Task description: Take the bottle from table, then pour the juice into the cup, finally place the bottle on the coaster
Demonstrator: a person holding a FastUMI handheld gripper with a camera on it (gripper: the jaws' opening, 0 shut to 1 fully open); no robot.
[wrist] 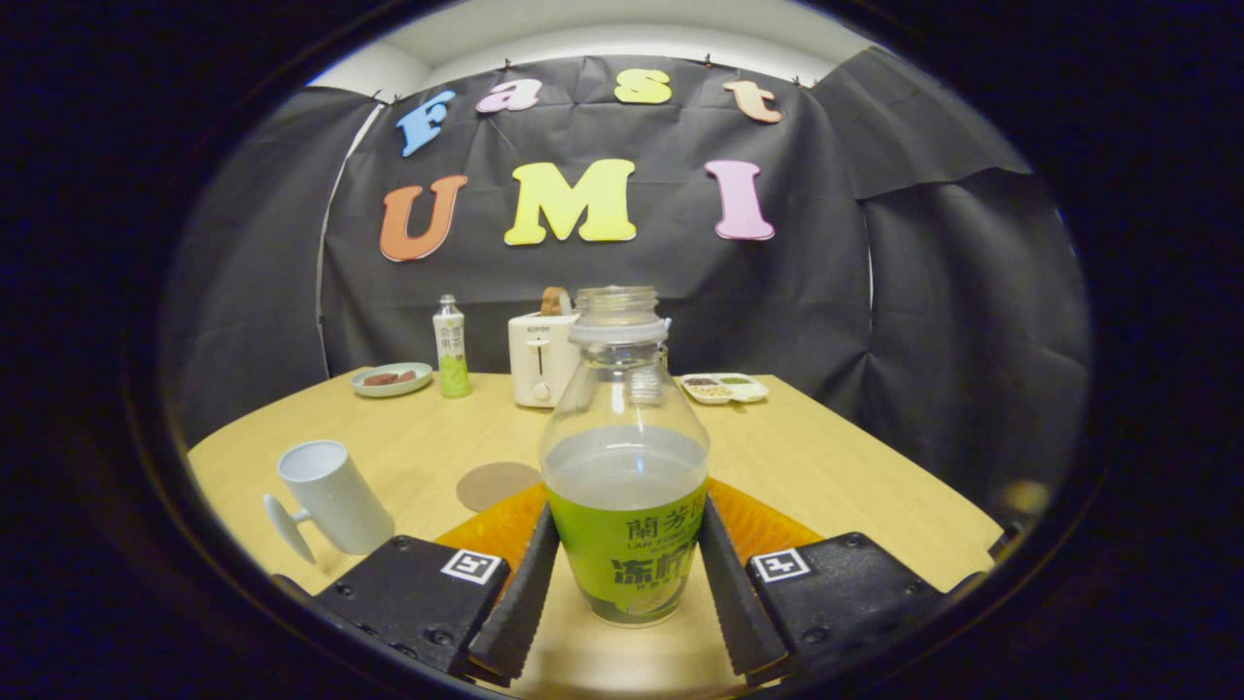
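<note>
Between the fingers (625,574) stands the uncapped bottle (625,467), both fingers pressed against its label. Cup (330,496) sits left of bottle, coaster (498,484) just behind-left. Risk: open neck, so a hasty tilt spills juice onto tabletop (836,457).

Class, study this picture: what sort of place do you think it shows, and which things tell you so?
Probably a staged booth set up like a kitchen table: black cloth wall, wooden table with a toaster, plates of food, a white cup, and an open bottle between the gripper fingers.
</note>
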